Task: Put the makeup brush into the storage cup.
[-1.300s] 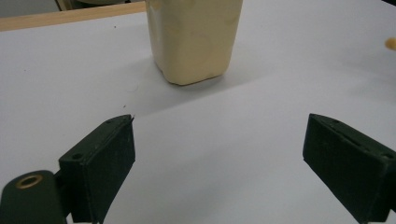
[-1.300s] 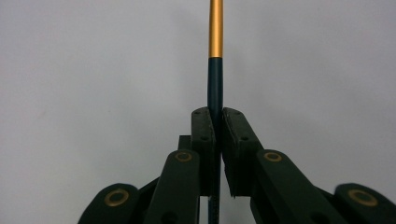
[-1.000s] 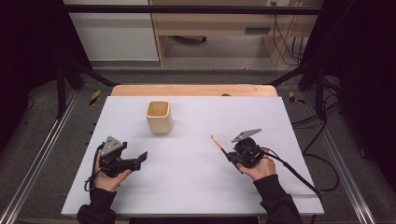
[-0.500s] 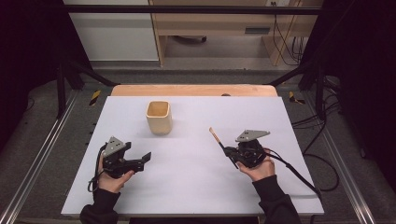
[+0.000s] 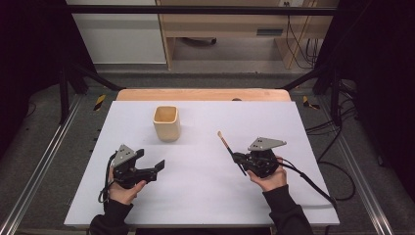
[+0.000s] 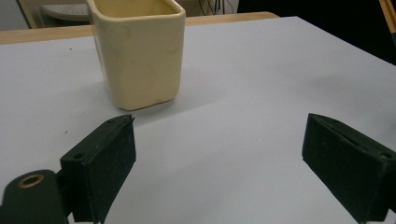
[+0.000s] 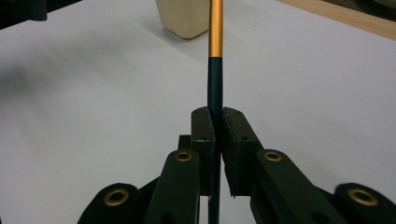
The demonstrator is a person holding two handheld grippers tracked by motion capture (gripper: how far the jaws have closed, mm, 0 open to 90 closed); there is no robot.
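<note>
A cream ceramic cup (image 5: 166,123) stands upright on the white table (image 5: 293,122), left of its middle. My left gripper (image 5: 150,160) hovers low at the near left, open, with nothing between its fingers; in the left gripper view the cup (image 6: 140,51) rises just beyond its open span (image 6: 219,154). At the near right, my right gripper (image 5: 238,158) is shut on a thin brush (image 5: 226,144) with a black handle and an orange band. The brush (image 7: 215,51) points away toward the cup (image 7: 184,18), pinched between the pads (image 7: 218,116).
A wooden strip (image 5: 203,94) borders the table's far edge. Metal rails (image 5: 44,161) run along both sides. Cables (image 5: 337,166) lie on the floor at the right, and one trails from my right gripper across the table's near right corner.
The brush tip has swung a little toward the far side as the right hand turned. The left gripper has stayed about where it was.
</note>
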